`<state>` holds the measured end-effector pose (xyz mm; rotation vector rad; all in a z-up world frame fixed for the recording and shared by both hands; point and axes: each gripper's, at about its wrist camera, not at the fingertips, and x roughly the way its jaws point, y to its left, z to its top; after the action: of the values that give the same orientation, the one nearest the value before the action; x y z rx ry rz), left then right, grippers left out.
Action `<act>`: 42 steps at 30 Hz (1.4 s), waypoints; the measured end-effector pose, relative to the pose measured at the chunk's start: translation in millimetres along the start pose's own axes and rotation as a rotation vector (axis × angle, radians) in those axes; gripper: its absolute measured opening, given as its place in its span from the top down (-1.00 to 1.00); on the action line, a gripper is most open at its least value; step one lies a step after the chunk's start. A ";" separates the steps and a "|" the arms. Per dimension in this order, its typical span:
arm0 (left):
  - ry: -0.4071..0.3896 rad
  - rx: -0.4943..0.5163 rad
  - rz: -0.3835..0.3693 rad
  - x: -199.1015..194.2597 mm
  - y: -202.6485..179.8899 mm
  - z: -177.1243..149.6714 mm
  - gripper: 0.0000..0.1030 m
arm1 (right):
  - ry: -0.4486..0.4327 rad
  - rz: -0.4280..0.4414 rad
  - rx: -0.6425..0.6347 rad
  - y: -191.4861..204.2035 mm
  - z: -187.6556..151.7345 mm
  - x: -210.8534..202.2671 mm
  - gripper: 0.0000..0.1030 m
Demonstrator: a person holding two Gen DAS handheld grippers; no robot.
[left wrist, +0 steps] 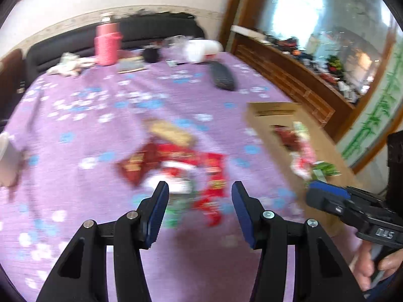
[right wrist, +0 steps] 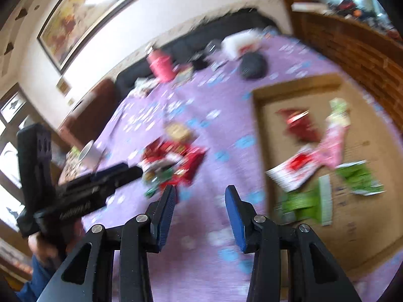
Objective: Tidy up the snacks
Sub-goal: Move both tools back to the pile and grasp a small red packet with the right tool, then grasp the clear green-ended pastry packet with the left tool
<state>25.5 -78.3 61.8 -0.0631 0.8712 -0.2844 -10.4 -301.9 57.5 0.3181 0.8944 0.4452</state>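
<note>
My view is mostly the purple flowered tablecloth (left wrist: 100, 115), with the flat cardboard box (right wrist: 357, 226) on its right side already holding several red, pink and green snack packets (right wrist: 327, 148). A heap of loose snack packets (left wrist: 176, 161), mainly red, lies mid-table just beyond both tools, and a pink flask (left wrist: 107, 44) stands at the far edge. My left gripper (left wrist: 200, 188) and right gripper (right wrist: 200, 191) both have their jaws apart with nothing between them.

Bright daylight pours through the window (left wrist: 297, 7), blown out to glare. Both fisheye views are motion-blurred, bending and darkening at the edges.
</note>
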 end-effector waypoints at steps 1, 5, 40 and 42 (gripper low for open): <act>0.009 -0.001 0.014 1.0 10.2 -0.7 0.02 | 0.026 0.015 0.001 3.9 -0.8 8.6 0.14; 0.043 -0.040 0.010 7.3 45.5 -5.3 0.02 | 0.103 0.025 -0.020 21.6 -1.9 43.2 0.14; 0.043 0.099 0.079 61.6 34.2 -15.5 0.38 | 0.044 -0.034 -0.156 29.5 -8.1 99.0 0.61; 0.049 0.100 0.071 57.3 32.8 -19.2 0.38 | 0.044 -0.038 -0.163 29.9 -7.6 99.4 0.61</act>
<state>53.0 -61.2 1.1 0.0684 0.9043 -0.2634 30.6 -226.0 -0.8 0.1423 0.8999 0.4886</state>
